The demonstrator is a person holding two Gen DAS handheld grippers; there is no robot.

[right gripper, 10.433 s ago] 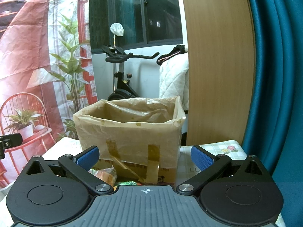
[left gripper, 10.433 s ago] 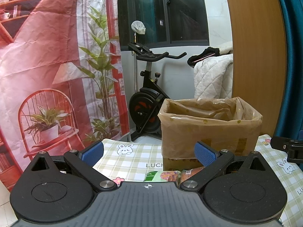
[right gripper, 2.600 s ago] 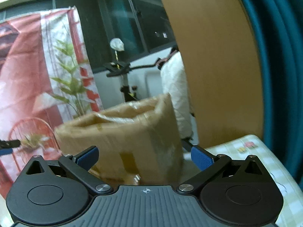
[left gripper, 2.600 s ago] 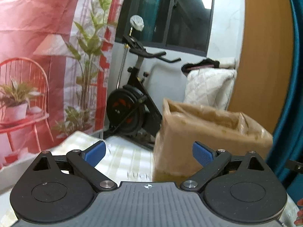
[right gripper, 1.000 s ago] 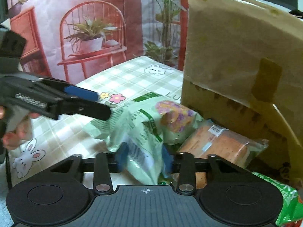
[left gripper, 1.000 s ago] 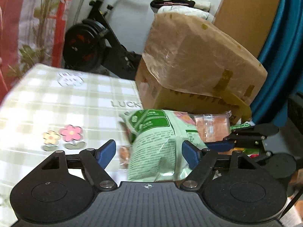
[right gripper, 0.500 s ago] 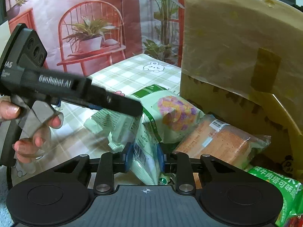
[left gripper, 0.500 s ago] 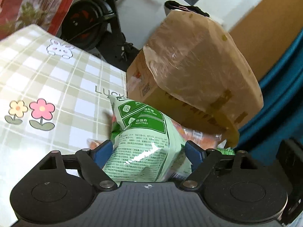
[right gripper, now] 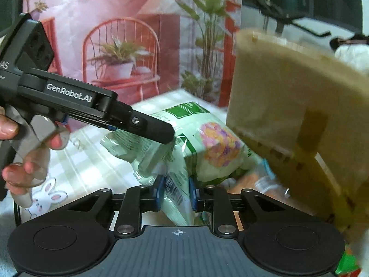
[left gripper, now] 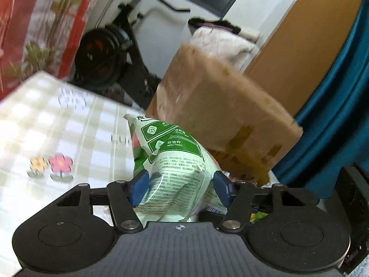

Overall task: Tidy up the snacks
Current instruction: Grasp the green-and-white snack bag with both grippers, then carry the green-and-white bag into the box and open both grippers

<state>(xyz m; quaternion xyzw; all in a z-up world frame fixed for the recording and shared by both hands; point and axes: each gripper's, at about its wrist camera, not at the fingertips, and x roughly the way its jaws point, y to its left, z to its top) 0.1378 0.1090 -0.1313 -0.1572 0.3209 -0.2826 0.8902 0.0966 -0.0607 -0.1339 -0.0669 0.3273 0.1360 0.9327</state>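
Note:
A pale green snack bag [left gripper: 170,168] is held up off the checked tablecloth [left gripper: 69,124] by both grippers. My left gripper [left gripper: 180,188] is shut on the bag's wide body, its blue pads pressing both sides. My right gripper [right gripper: 176,194] is shut on the bag's flat sealed edge [right gripper: 177,198]. The bag also shows in the right wrist view [right gripper: 203,145], with the left gripper [right gripper: 159,131] reaching in from the left. The cardboard box lined with brown plastic [left gripper: 226,115] stands just behind the bag; it also fills the right of the right wrist view [right gripper: 295,106].
An orange snack pack [right gripper: 251,182] and another green pack [right gripper: 348,260] lie by the box's base. An exercise bike [left gripper: 103,53] stands past the table's far edge. A blue curtain [left gripper: 341,92] and a wooden panel [left gripper: 306,30] are at the right.
Both grippers have closed on the green bag and lifted it off the table. The views have tilted up and the scene is blurred by motion.

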